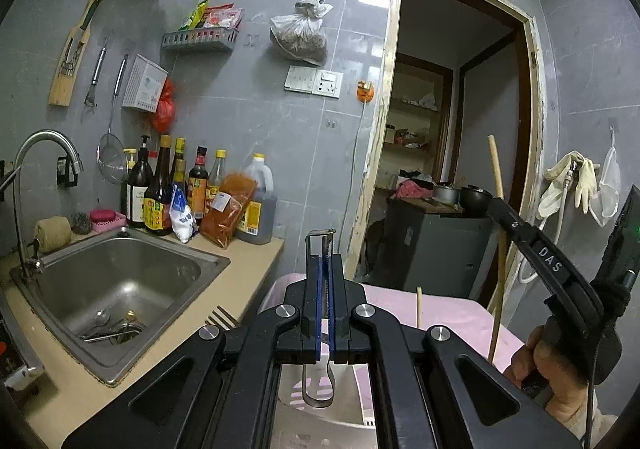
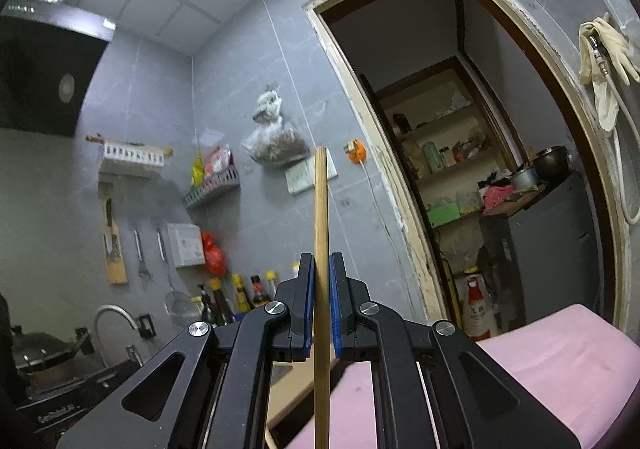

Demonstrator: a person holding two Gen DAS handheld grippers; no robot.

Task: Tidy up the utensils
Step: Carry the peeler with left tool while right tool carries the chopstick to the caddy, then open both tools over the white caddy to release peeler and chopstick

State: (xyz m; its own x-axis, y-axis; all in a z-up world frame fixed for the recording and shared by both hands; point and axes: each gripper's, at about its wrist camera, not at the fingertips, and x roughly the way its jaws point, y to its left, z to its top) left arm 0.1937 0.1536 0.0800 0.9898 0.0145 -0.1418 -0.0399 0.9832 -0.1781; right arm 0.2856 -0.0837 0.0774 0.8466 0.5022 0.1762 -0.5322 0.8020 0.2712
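- Left tool (image 1: 325, 269): jaws closed on a thin metal peeler (image 1: 320, 329), blade end poking up past the tips, looped handle hanging below over a pale pink basket (image 1: 320, 421).
- Right tool (image 2: 320, 289): clamped tight on a wooden chopstick (image 2: 321, 209), held nearly upright (upper end well above the tips, lower end running out of the bottom of the right wrist view).
- Second chopstick (image 1: 419, 307) standing upright just right of the left tool, over the pink cloth (image 1: 460, 317).
- Sink (image 1: 120, 281) set into the beige surface (image 1: 244, 261) at left, sauce bottles (image 1: 160, 189) lined up behind.
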